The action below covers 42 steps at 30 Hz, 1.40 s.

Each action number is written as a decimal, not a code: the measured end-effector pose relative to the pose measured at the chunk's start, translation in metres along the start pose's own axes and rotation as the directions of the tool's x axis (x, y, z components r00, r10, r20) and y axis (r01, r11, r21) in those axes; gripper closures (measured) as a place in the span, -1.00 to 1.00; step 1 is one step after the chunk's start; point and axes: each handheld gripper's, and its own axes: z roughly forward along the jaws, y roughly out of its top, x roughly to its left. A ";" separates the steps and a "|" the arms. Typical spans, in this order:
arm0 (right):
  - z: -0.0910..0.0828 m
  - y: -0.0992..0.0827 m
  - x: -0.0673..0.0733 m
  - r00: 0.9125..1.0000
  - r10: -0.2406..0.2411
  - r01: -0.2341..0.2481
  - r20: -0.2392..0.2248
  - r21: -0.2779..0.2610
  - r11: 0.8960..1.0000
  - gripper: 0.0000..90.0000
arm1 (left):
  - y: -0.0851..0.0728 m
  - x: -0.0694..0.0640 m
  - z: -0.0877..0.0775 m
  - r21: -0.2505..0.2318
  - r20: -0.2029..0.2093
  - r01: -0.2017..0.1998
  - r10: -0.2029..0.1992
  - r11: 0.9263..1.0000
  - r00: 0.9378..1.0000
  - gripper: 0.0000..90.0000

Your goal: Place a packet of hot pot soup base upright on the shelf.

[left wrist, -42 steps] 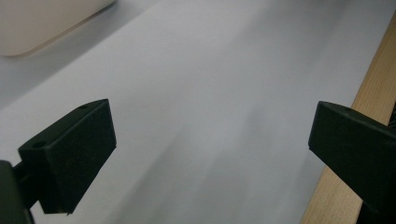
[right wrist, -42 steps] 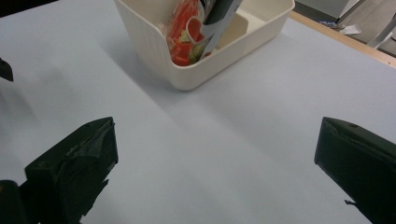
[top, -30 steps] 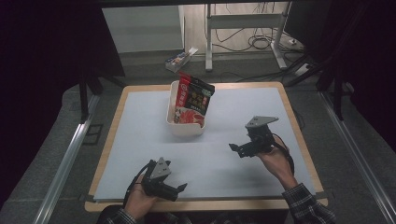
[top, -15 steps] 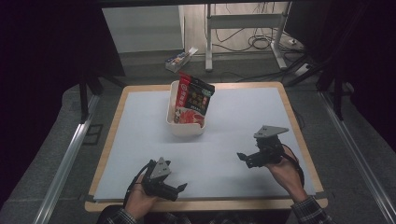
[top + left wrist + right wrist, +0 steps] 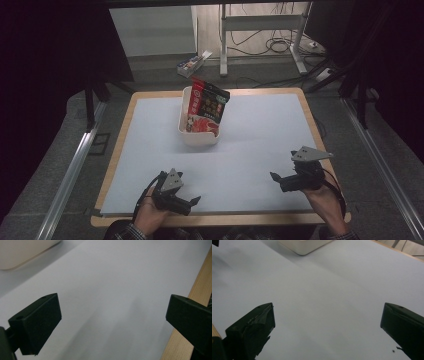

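A white tub [image 5: 199,136] stands at the middle back of the pale blue mat, with a red and black snack bag [image 5: 206,107] upright in it. My left gripper [image 5: 194,201] rests low at the front left of the mat, open and empty; in the left gripper view its jaws are spread wide and a corner of the tub [image 5: 25,252] lies beyond them. My right gripper [image 5: 275,178] sits at the front right, also open with nothing between its jaws. The tub's base [image 5: 303,246] lies far ahead in the right gripper view.
The wooden table edge [image 5: 210,219] runs along the front, close to both hands. Beyond the table stand a metal frame [image 5: 260,35], loose cables on the floor and a small box [image 5: 192,62]. Wood rim [image 5: 185,340] borders the mat beside my left gripper.
My right gripper has drawn back from the middle right of the mat toward the front right edge and lowered. The left gripper, tub and bag have stayed put.
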 end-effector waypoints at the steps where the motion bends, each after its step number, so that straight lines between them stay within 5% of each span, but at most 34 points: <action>1: -0.002 -0.003 -0.001 1.000 0.007 -0.007 0.005 -0.002 1.000 -1.00 | 0.000 0.000 0.000 0.001 0.000 0.002 -0.002 1.000 1.000 -1.00; 19: -0.039 -0.060 -0.023 0.987 0.082 -0.084 0.142 0.008 0.996 -1.00 | -0.002 0.004 0.005 0.022 -0.026 0.007 -0.006 1.000 1.000 -1.00; 31: -0.045 -0.085 -0.024 0.981 0.116 -0.122 0.153 0.032 0.992 -1.00 | -0.004 0.009 0.012 0.036 -0.061 0.016 -0.013 0.999 0.998 -1.00; 42: -0.033 -0.097 -0.024 0.984 0.104 -0.127 0.147 0.154 0.980 -1.00 | -0.006 0.011 0.018 0.073 -0.072 0.016 -0.011 0.997 0.997 -1.00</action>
